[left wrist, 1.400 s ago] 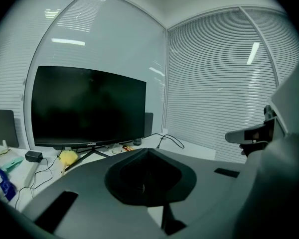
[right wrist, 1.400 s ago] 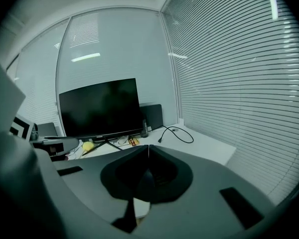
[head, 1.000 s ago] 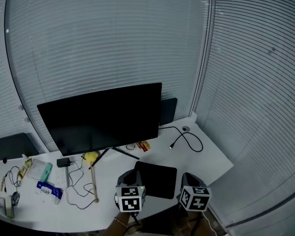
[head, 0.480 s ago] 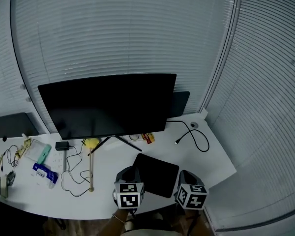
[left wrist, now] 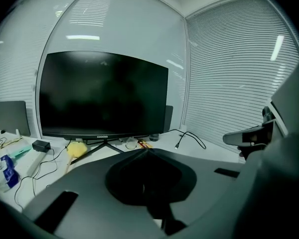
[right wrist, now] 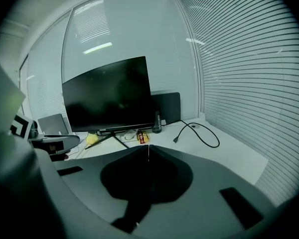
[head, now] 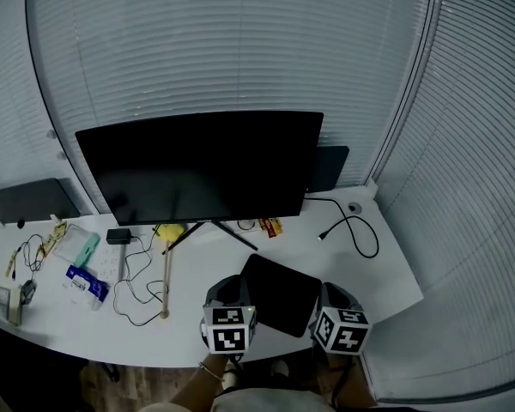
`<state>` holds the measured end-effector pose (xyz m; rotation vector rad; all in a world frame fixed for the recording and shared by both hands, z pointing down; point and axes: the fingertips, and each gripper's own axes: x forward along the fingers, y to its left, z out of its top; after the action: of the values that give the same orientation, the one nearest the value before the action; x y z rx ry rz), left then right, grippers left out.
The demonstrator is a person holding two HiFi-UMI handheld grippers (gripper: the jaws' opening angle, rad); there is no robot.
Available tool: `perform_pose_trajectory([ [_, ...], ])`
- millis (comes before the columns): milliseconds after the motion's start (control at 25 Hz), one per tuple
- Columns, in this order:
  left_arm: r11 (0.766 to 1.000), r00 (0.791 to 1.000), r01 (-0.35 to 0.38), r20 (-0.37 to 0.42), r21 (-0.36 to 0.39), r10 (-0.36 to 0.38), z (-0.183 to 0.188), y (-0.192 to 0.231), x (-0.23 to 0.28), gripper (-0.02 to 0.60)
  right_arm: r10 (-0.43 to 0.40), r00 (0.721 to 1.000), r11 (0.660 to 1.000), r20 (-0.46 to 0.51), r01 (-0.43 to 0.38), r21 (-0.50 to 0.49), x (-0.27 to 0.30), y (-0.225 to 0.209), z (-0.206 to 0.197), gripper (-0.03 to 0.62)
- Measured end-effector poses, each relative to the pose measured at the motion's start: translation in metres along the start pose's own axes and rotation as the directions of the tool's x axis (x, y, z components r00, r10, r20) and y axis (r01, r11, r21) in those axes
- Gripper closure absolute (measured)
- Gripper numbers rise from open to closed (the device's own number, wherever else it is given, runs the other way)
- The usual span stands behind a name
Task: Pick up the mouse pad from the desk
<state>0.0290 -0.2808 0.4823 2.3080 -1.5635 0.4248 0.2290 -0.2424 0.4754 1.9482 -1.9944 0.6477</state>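
Mouse pad (head: 281, 293) flat on desk (head: 373, 275) — skewed, long axis unclear.

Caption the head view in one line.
Both shut, the left gripper and right gripper flank the black mouse pad on the desk below a monitor.

**A:** Where does the head view sit?

**B:** High above the near edge of the worktop (head: 386, 273), looking steeply down. The monitor (head: 202, 166), the left gripper (head: 232, 286) and the right gripper (head: 330, 292) all show small.

**A:** And the left gripper view?

**B:** Low over the near edge, close behind its own jaws, facing the monitor at the far edge. The right gripper shows at its right rim.

**A:** The right gripper view?

**B:** Equally low, nearer the right end, with the left gripper at its left rim. All three views share the monitor, the black cable (right wrist: 199, 133) near the far right corner and the yellow object (left wrist: 77, 148) under the screen.
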Motion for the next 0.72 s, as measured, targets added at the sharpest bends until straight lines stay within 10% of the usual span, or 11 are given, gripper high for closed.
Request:
perform_pose_trajectory([
  [720, 0.998, 0.986, -0.036, -0.165, -0.044, 0.028, -0.071, 0.011, 0.007, 0.577, 0.032, 0.987, 0.999, -0.156, -0.029, 0.018, 0.028, 0.006, -0.058, 0.56],
])
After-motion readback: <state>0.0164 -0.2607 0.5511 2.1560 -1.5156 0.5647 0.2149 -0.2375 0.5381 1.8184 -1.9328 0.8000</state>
